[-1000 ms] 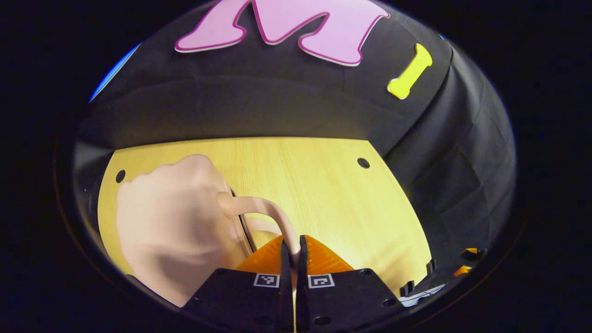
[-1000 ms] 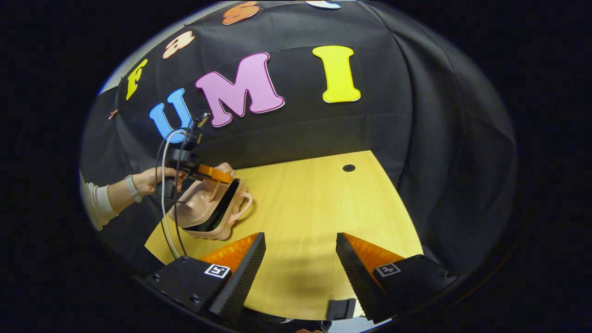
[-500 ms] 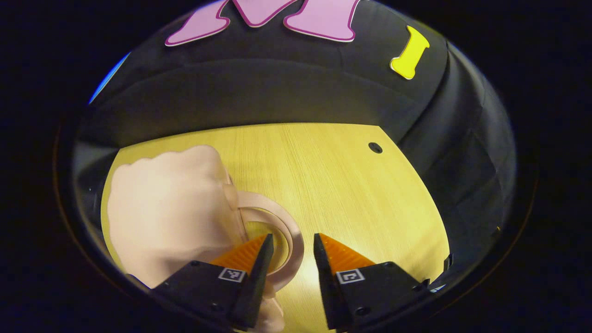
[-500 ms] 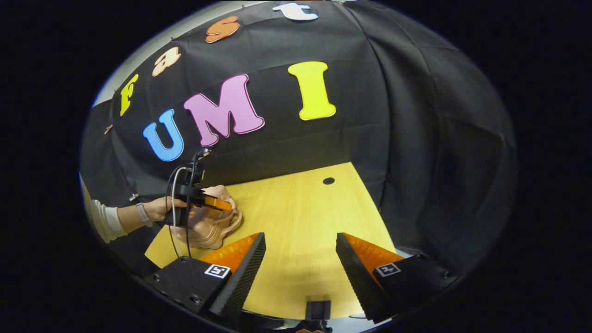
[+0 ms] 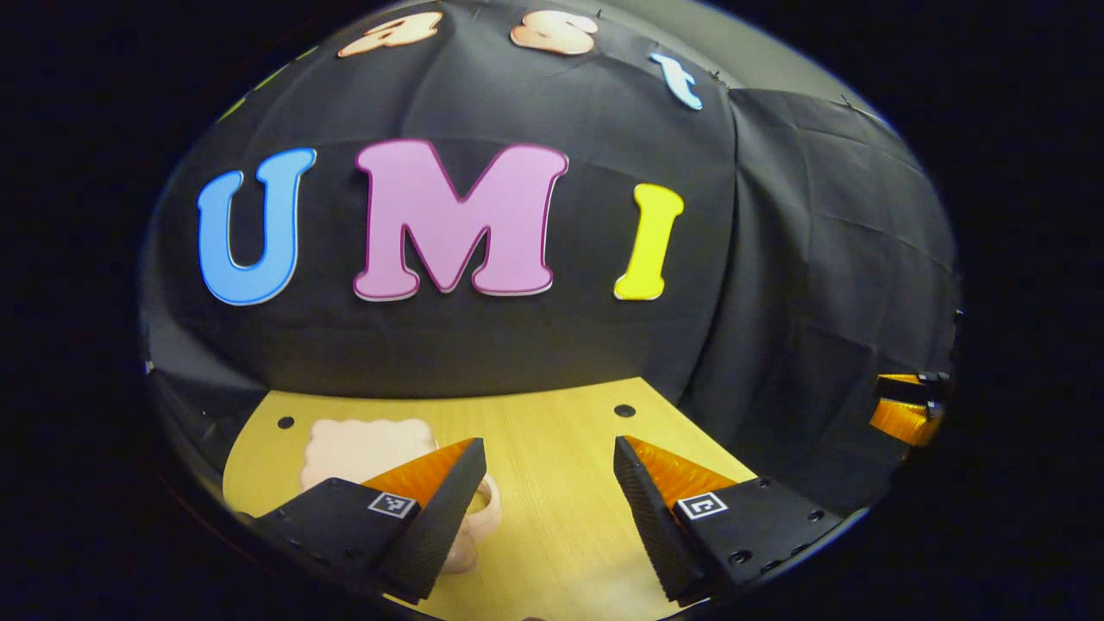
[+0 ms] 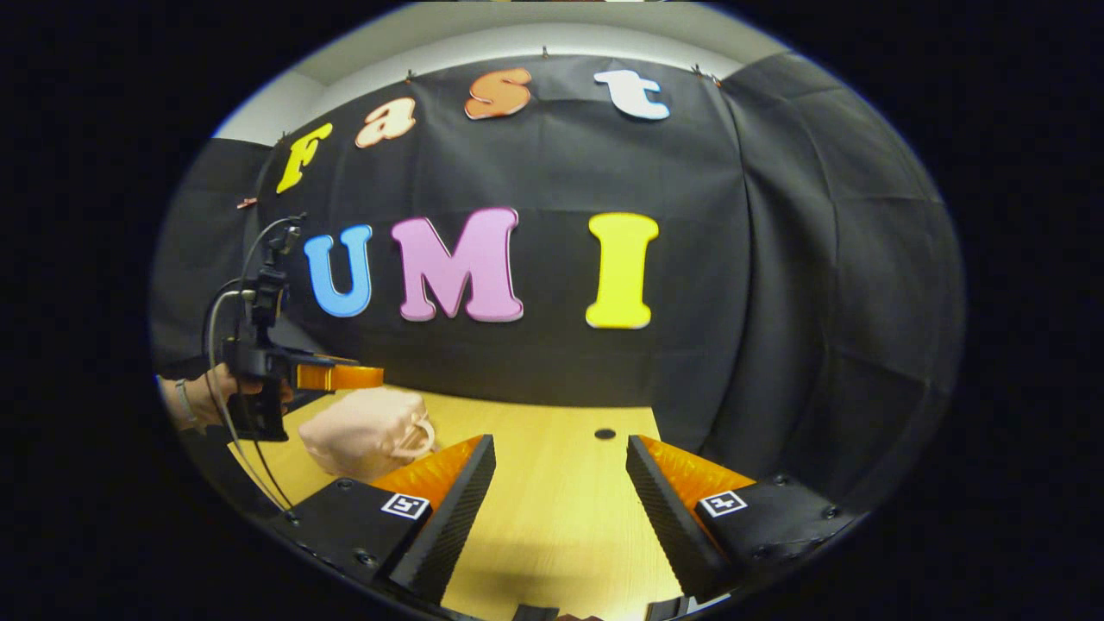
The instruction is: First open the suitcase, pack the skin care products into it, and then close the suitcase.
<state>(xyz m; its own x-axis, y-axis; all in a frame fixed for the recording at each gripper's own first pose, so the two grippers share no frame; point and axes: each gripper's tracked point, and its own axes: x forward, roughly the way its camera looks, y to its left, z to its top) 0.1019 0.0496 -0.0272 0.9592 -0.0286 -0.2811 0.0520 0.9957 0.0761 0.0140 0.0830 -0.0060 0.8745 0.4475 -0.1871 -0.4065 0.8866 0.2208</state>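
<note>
Since a second ago the left gripper [image 5: 545,492] has let go of the suitcase handle and lifted away, its fingers now spread wide over the table [image 5: 552,526]. Below and left of it the pink suitcase [image 5: 362,448] lies shut on the table, handle [image 5: 483,509] facing the gripper. Right gripper [image 6: 561,500] hovers with fingers apart, the suitcase [image 6: 366,431] ahead to its left, just under the left gripper [image 6: 341,377] held by a hand [image 6: 211,397].

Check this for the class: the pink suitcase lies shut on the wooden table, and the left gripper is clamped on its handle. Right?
Not quite. The left gripper is open, its fingers apart and off the handle, as the left gripper view shows. The suitcase does lie shut on the table.
</note>
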